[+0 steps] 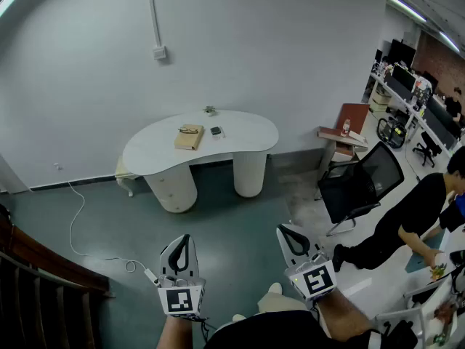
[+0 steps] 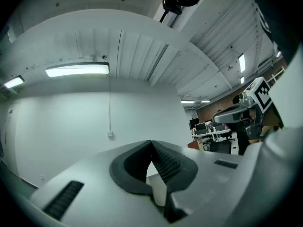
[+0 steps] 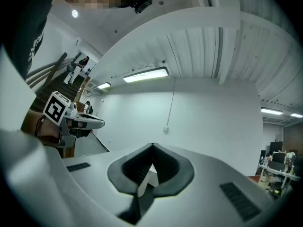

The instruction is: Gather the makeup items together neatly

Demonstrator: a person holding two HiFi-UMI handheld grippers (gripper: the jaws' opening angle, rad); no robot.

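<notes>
A white kidney-shaped table [image 1: 152, 153] stands far ahead by the wall. On it lie a flat tan item [image 1: 189, 137], a small dark item [image 1: 216, 131] and a tiny green thing [image 1: 210, 110] at the back edge. Both grippers are held low, well short of the table. My left gripper [image 1: 184, 238] is shut and empty, its dark pads meeting at the tip [image 2: 151, 142]. My right gripper [image 1: 282, 230] is likewise shut with nothing held [image 3: 152, 145]. Both point level toward the wall.
A black office chair [image 1: 362, 180] stands at the right, with a person in black [image 1: 418, 217] bending beside it. A low reddish stand [image 1: 343, 132] sits by the wall. A white cable [image 1: 73, 224] trails over the floor at left, near a dark stair rail [image 1: 36, 264].
</notes>
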